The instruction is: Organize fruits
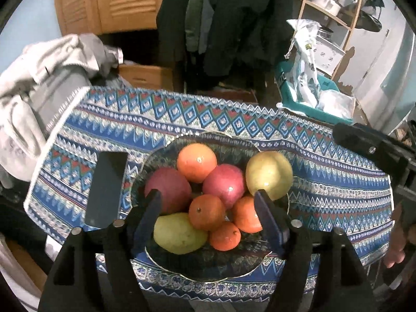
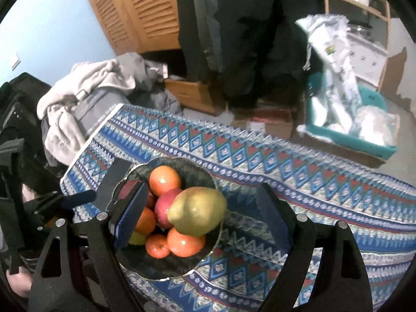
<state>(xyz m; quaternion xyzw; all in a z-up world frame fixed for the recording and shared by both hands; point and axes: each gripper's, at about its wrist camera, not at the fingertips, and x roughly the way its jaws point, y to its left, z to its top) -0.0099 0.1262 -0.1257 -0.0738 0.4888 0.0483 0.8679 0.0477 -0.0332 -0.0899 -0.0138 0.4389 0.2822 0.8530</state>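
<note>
Where the patterned cloth covers the table, woven in blue, white and red zigzag and diamond bands with a toothed fringe edge, one glass bowl stands near the front edge: dark, translucent, scalloped rim with a pale line. Contents, all resting inside it, piled and touching:

- Two red apples, smooth, round: one at the left, one central.
- Large orange at the back, glossy, finely pitted skin.
- Three smaller oranges toward the front, two showing a dark stem dimple.
- Yellow-green pear at the right side of the pile, broad and waxy, topmost in the right wrist view.
- Second yellow-green pear at front left, lying on its side.

A flat, dark, rectangular slab, glossy, lies on the cloth just left of the bowl.

Left gripper: black plastic frame, blue-padded flat fingers spread wide above the bowl, holding nothing. Right gripper: same build, fingers likewise parted and unloaded, left finger over the bowl, right finger over bare cloth.

Behind the table: grey-white crumpled fabric heap, louvred wooden doors, teal box holding white plastic bags.
</note>
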